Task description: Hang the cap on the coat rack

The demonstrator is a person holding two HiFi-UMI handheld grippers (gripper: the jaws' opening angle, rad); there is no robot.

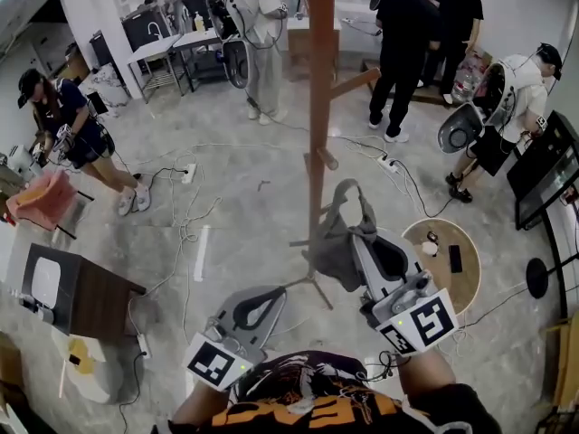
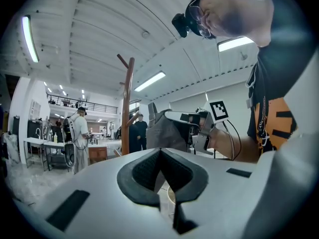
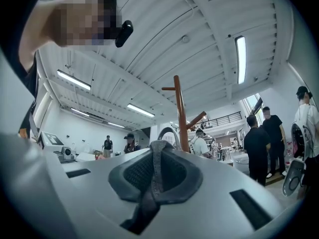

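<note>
The wooden coat rack (image 1: 319, 107) stands in front of me, with pegs angling off its pole; it also shows in the left gripper view (image 2: 127, 108) and the right gripper view (image 3: 180, 113). A grey cap (image 1: 336, 247) hangs just right of the pole's lower part. My right gripper (image 1: 364, 240) is shut on its fabric. In the right gripper view the grey cloth (image 3: 155, 171) is pinched between the closed jaws (image 3: 157, 151), and the cap's strap loops up beyond them. My left gripper (image 1: 279, 293) is lower left of the cap, shut and holding nothing (image 2: 160, 154). It looks across at the cap (image 2: 167, 131).
Several people stand around the room. Cables run over the floor near the rack's base. A round wooden table (image 1: 470, 283) with a phone is at the right, a dark cabinet (image 1: 86, 297) at the left, and a monitor (image 1: 543, 174) at the far right.
</note>
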